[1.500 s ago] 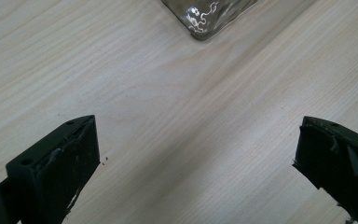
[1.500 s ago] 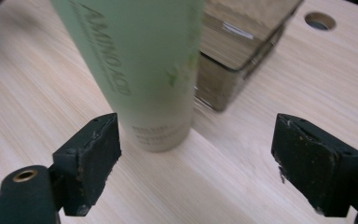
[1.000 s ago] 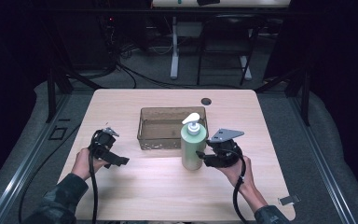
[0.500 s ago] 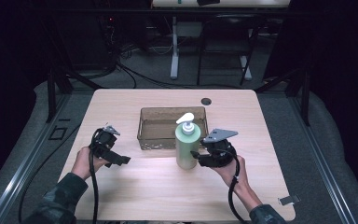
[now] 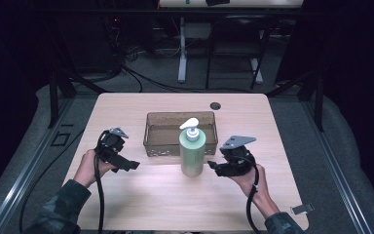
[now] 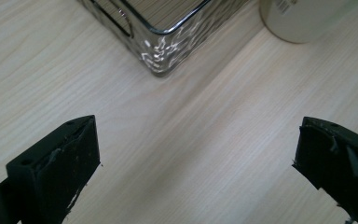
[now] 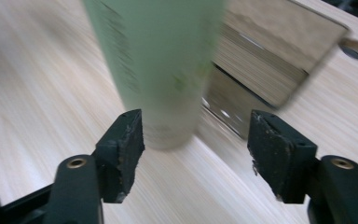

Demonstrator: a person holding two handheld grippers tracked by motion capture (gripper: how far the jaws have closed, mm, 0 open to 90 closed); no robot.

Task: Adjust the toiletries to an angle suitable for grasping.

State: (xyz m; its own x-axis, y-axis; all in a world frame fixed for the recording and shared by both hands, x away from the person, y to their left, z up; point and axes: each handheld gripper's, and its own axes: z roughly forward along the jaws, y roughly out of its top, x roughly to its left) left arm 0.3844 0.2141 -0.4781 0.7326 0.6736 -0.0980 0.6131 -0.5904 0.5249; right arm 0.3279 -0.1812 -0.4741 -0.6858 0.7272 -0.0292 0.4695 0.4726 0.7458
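My right fingers (image 7: 193,149), just spread, release the bottle (image 7: 158,70) ahead; a careless sweep topples it. Left fingers (image 6: 193,163) spread, empty.

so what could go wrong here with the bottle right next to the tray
The tall pump bottle stands free on the table, hard against the clear tray; the right tongs have just been opening and sit beside its base, so a stray nudge could tip it. A regrip that low might let it lean.
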